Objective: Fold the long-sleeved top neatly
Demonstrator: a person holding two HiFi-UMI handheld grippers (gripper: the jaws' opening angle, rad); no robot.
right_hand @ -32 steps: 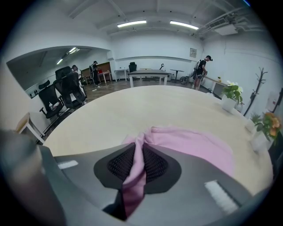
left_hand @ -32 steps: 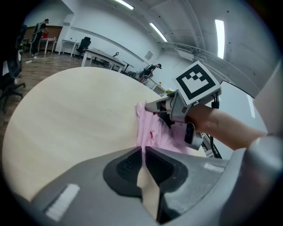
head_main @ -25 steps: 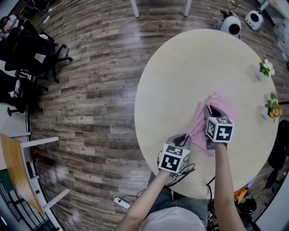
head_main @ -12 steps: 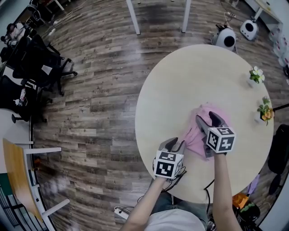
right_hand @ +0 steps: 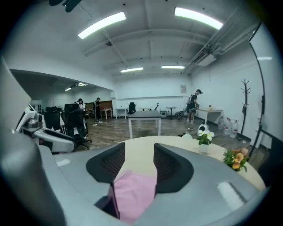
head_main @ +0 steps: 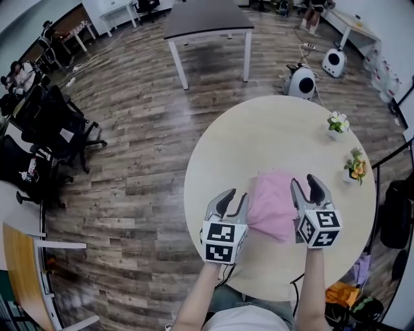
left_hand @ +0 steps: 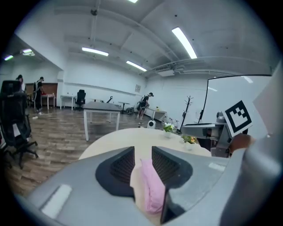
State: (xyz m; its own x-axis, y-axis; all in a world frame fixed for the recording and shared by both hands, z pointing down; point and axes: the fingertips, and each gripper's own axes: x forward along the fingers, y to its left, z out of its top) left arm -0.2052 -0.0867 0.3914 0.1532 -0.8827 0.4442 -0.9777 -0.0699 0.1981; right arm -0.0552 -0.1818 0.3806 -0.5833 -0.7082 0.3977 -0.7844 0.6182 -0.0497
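Head view: high overhead, facing steeply down onto the round pale wooden table. Left gripper view and right gripper view: low, close to the tabletop, facing outward along their jaws. All three share the folded pink fabric top – close – and the dark rectangular white-legged table beyond

White-flowered pot and orange-flowered pot on the round table — dark desk beyond.
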